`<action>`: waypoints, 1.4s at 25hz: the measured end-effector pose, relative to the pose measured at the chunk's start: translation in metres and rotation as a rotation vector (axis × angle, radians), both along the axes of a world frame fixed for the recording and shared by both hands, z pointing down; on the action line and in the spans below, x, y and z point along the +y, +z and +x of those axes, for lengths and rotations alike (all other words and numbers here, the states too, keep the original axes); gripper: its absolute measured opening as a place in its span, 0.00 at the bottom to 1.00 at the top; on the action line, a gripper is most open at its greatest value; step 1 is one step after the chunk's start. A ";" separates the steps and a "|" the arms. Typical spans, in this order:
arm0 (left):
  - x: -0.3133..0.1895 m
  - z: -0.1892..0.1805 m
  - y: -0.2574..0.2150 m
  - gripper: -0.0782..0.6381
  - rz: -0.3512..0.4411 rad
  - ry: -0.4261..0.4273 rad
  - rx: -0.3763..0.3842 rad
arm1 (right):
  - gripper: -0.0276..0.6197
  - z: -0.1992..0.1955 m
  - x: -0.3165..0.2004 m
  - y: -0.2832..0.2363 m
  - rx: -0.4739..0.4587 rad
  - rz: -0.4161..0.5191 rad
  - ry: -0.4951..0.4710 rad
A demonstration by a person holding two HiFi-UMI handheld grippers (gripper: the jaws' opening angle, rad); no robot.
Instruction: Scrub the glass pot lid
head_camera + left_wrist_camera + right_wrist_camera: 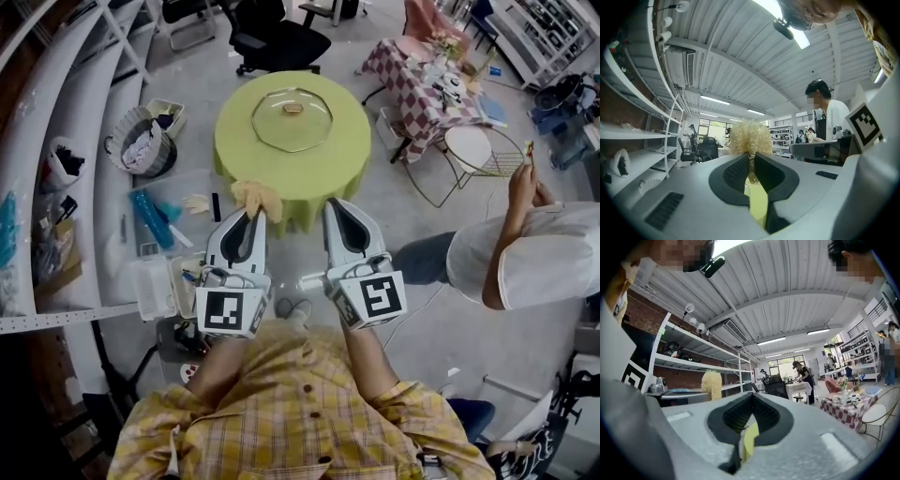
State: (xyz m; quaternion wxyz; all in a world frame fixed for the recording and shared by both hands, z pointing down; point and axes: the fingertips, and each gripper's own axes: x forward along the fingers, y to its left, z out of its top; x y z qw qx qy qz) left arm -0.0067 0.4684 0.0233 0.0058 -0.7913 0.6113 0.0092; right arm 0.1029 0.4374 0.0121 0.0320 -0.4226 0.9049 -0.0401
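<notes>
Two grippers held forward, side by side
The left gripper [250, 216] is clamped on a fluffy yellow scrubber [257, 198]; the right gripper [336, 206] is closed, jaw against jaw.

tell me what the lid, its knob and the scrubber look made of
Lid: clear glass, the green cloth shows through it.
Knob: gold-toned, perhaps metal; too small to tell.
Scrubber: pale yellow curly strands, probably plastic mesh, matte.
</notes>
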 end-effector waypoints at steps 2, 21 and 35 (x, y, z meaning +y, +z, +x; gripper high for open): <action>-0.009 -0.004 -0.001 0.16 0.002 -0.003 -0.011 | 0.04 -0.004 -0.009 0.000 0.002 0.001 0.002; -0.173 -0.064 0.014 0.16 -0.031 0.068 0.001 | 0.04 -0.055 -0.163 0.015 0.013 -0.036 0.097; -0.276 -0.118 0.011 0.16 -0.047 0.195 0.006 | 0.04 -0.108 -0.253 0.013 0.028 -0.061 0.219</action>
